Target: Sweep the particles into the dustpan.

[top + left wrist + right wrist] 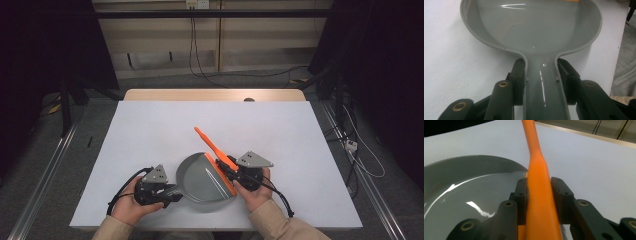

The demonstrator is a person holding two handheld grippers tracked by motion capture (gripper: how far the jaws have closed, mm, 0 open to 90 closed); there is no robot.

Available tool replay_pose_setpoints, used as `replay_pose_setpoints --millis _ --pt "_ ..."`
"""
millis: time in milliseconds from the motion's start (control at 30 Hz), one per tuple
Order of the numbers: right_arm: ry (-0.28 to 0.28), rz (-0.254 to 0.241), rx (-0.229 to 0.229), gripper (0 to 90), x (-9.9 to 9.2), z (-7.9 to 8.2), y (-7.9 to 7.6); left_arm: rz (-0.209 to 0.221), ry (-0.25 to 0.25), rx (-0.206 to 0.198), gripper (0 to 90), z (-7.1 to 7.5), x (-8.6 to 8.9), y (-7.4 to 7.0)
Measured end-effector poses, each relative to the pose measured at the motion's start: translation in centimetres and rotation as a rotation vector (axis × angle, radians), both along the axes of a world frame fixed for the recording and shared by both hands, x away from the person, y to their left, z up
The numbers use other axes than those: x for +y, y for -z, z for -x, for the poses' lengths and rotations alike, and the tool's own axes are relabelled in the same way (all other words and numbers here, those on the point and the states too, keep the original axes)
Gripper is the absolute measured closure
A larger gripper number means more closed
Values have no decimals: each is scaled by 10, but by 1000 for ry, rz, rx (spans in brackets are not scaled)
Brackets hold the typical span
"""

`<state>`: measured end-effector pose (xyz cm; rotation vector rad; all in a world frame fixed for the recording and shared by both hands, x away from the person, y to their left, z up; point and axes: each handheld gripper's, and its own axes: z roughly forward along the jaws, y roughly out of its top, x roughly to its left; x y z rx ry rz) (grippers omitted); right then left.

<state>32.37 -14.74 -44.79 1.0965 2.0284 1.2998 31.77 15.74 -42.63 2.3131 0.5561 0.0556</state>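
Grey dustpan (534, 30) handle inside left gripper (541, 75), orange brush (537, 195) inside right gripper (539, 195)

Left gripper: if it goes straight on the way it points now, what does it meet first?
The left gripper is shut on the dustpan handle and points along it, so the pan's bowl lies first in line. Beyond its far rim is probably the orange brush, though depth is unclear.

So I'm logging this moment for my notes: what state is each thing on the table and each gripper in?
Grey plastic dustpan: flat on the white table, handle clamped.
Orange plastic brush: head at the dustpan's mouth, handle pointing away, gripped.
Left gripper: shut on the dustpan's handle.
Right gripper: shut on the brush's handle.
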Motion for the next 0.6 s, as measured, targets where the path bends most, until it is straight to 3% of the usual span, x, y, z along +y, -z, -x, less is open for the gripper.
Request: replay_pose_setpoints --millis 233,600 --pt "-9 -16 11 688 7 1 -1 -4 -6 0 627 0 0 0" --pt "3 -84 35 689 10 -1 -1 -8 -7 4 627 0 -1 1"
